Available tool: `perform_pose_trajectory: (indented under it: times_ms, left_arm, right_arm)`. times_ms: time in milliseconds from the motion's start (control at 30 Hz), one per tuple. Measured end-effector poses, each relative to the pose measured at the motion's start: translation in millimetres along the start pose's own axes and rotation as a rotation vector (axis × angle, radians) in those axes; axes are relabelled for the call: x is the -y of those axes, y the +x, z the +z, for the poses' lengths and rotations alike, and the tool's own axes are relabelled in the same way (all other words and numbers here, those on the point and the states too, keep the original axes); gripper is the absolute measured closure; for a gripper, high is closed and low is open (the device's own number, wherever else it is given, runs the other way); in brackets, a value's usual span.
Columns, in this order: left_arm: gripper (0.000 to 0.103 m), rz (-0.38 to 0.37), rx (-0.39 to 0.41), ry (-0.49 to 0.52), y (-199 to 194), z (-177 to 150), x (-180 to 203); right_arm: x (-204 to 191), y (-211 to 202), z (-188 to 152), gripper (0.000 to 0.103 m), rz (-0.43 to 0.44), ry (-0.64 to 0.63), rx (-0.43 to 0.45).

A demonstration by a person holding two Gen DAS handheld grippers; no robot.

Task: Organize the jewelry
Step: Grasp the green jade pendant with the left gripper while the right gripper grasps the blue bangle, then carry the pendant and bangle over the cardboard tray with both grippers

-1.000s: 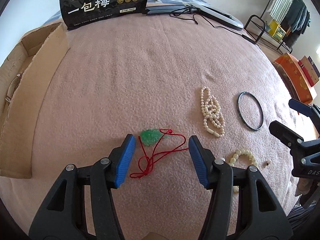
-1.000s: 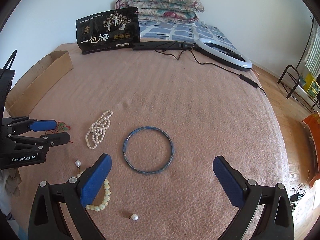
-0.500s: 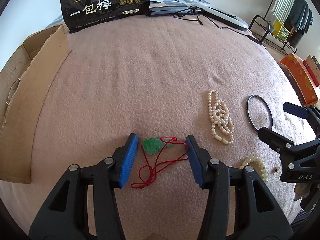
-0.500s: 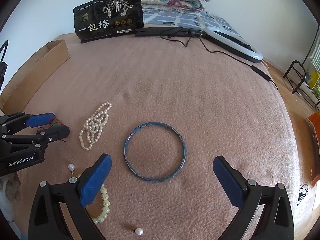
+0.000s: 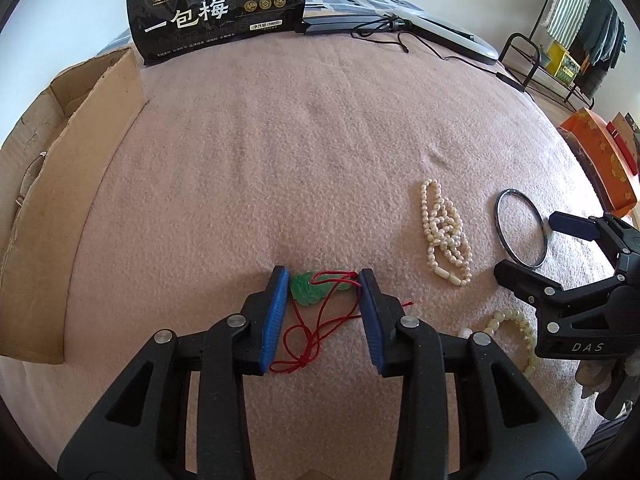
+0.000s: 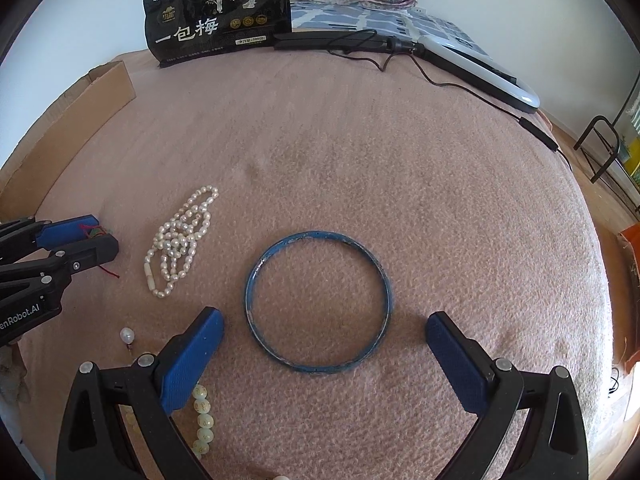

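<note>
Since a moment ago, the left gripper (image 5: 323, 280) had pushed forward and its blue fingers had drawn closer, so they now sat on either side of the green pendant (image 5: 306, 289). The left finger touched the pendant; the right one pressed on the red cord (image 5: 310, 332). I could not tell if the jaws had fully pinched it. The cord looped back between the fingers, with a short end sticking out past the right finger.

To the right of this gripper lay the pearl necklace (image 5: 442, 232) in a bunch, and further right the bangle (image 5: 521, 233), which looked dark in this view. The right wrist view showed the bangle (image 6: 318, 304) was blue and worn, and it lay flat just ahead of the wide-open right gripper (image 6: 324, 332), between its two fingers.

Only the right wrist view showed a loose pearl earring (image 6: 127, 336) left of that gripper. The bead bracelet (image 6: 202, 420) ran under its left finger. In the left wrist view the bracelet (image 5: 516, 330) was partly hidden.

Everything lay on a pink blanket (image 6: 360, 160) on a bed. A cardboard box (image 5: 60, 208) stood far left of the left gripper, and a black bag (image 6: 220, 16) stood far ahead.
</note>
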State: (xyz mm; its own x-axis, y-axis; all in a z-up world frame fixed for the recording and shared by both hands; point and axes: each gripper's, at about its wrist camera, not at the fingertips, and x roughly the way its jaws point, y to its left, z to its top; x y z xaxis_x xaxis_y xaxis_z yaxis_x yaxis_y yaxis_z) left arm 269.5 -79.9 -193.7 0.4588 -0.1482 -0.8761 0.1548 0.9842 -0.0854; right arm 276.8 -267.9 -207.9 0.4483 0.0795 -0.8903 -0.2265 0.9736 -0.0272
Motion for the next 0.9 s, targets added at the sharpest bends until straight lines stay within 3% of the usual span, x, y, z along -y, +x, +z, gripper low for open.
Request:
perform_pose_trajectory:
  times_ms: [67, 233, 600, 900]
  left_arm:
    - [0.069, 0.001, 0.001, 0.003, -1, -1, 0]
    - [0.071, 0.003, 0.006, 0.008, -2, -2, 1]
    - [0.073, 0.004, 0.008, 0.005, -9, -2, -1]
    - [0.073, -0.001, 0.070, 0.001, -35, 6, -6]
  right_arm:
    - [1, 0, 1, 0.005, 0.016, 0.006, -0.006]
    - [-2, -4, 2, 0.029, 0.029, -0.014, 0.002]
    - [-2, -15, 1, 0.030, 0.006, -0.013, 0.035]
    - [-4, -44, 9, 0.030, 0.012, -0.012, 0.099]
